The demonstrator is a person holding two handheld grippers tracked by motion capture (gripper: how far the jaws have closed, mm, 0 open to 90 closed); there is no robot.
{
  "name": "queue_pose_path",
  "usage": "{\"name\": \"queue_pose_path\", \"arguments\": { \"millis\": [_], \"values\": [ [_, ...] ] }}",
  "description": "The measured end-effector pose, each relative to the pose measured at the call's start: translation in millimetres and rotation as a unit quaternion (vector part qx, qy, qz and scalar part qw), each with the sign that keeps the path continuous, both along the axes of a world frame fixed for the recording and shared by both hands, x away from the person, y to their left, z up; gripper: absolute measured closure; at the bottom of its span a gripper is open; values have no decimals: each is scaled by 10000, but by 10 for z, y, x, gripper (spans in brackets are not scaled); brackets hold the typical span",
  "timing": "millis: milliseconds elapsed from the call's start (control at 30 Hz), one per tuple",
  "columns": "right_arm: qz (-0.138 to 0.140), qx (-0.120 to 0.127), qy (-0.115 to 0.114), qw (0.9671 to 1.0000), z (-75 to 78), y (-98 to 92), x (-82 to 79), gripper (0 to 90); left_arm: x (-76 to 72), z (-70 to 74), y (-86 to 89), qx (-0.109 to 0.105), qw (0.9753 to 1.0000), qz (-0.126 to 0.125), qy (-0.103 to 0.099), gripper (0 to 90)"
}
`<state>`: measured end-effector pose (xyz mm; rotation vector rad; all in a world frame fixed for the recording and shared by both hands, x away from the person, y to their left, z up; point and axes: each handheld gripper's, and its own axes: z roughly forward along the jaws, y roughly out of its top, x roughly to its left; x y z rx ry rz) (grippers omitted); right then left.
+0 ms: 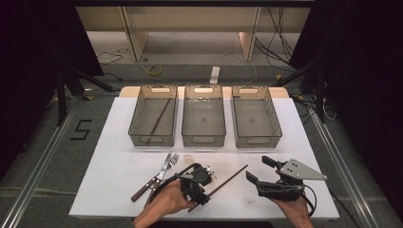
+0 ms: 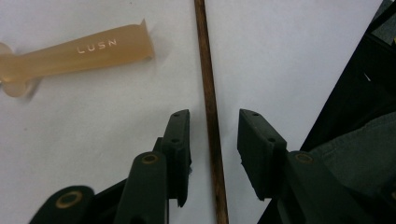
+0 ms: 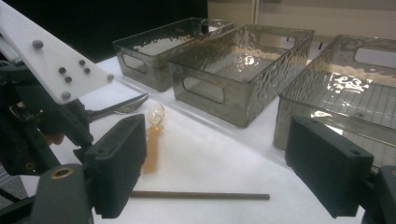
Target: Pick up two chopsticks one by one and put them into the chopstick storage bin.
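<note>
Dark wood identifies the work item: a chopstick [image 1: 228,180] lying diagonally at lower centre of the high view, on the white table cover [image 1: 109,137]. The left gripper [image 1: 202,176] sits over its lower end; the right gripper [image 1: 259,172] hovers at lower right, jaws wide apart and empty. One chopstick in tray [image 1: 158,117] already rests in the left tray [image 1: 153,116]; the middle tray [image 1: 204,121] and right tray [image 1: 255,122] hold nothing visible. A fork and knife [image 1: 159,175] remain unsorted.

Left gripper view: the chopstick runs vertically between the part-open jaws, not yet clamped. A translucent amber spoon [image 2: 74,51] lies at upper left.

Right gripper view: jaws fully spread, empty.

Assessment: sorting is at an early stage.
</note>
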<state>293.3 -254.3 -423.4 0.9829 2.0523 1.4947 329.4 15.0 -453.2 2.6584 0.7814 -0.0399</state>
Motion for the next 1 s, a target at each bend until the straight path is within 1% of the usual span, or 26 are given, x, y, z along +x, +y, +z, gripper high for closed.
{"name": "queue_pose_path", "arguments": {
  "millis": [67, 200, 367, 467, 533, 633, 767, 1000],
  "values": [
    [-3, -3, 4, 10000, -1, 0, 0, 215, -12, -18, -16, 84, 9999, -35, -42, 662],
    [1, -6, 4, 10000, -1, 2, 0, 215, -27, -53, -35, 131, 9999, -28, -58, 696],
    [3, 0, 7, 10000, -1, 0, 1, 216, -34, -62, -42, 130, 9999, -27, -76, 729],
    [3, -4, 3, 10000, -1, 1, 0, 215, -41, -73, -53, 172, 9998, -64, -79, 747],
    [9, -4, 8, 10000, -2, 2, 0, 215, -43, -76, -57, 216, 9997, -63, -114, 760],
    [12, 0, 1, 10000, -1, 2, 1, 215, -44, -79, -58, 212, 9997, -34, -133, 780],
    [11, -1, 2, 10000, -1, 2, 0, 216, -49, -79, -60, 252, 9995, -56, -192, 807],
    [17, -4, 14, 10000, -1, 3, -1, 216, -50, -82, -62, 265, 9994, -56, -216, 823]
  ]
}}
